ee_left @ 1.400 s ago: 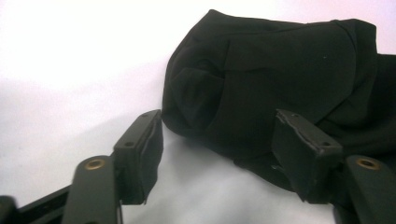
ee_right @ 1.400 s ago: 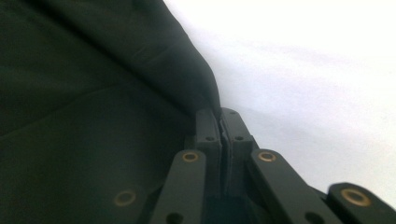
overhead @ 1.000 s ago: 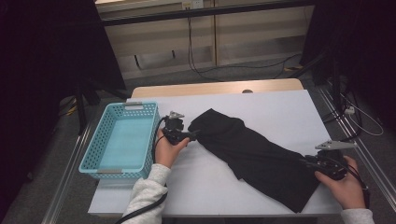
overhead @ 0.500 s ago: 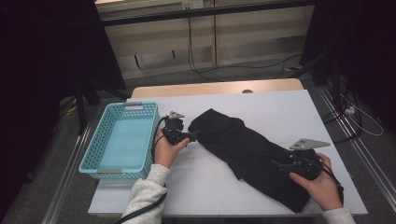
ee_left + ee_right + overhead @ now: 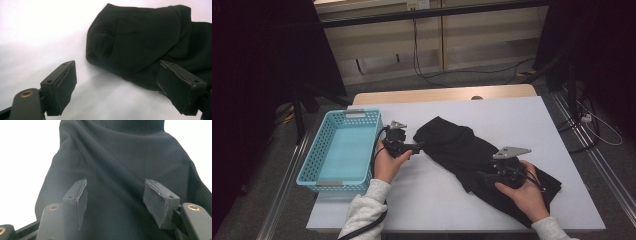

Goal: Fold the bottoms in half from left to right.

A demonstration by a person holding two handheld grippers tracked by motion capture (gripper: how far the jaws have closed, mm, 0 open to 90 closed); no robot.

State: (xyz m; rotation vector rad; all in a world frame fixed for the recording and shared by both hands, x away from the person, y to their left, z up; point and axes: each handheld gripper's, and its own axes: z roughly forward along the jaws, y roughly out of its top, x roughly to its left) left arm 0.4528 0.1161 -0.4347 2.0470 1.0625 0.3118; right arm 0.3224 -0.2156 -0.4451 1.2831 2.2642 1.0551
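Observation:
A black garment [image 5: 472, 155] lies crumpled across the white table [image 5: 512, 115], running from the middle toward the near right corner. My left gripper [image 5: 418, 146] sits at the garment's left end with its jaws open, just short of the cloth's rounded edge [image 5: 105, 47]. My right gripper [image 5: 482, 176] hovers over the garment's lower right part, jaws open, with the black cloth [image 5: 120, 170] spread beneath and between the pads and nothing pinched.
A light blue plastic basket [image 5: 343, 150] with nothing inside stands at the table's left edge, beside my left hand. Bare white table lies in front of the garment and at the far right. Cables run on the floor beyond the table.
My right gripper has moved left from the table's right edge onto the garment's lower part. The left gripper has stayed at the garment's left end.

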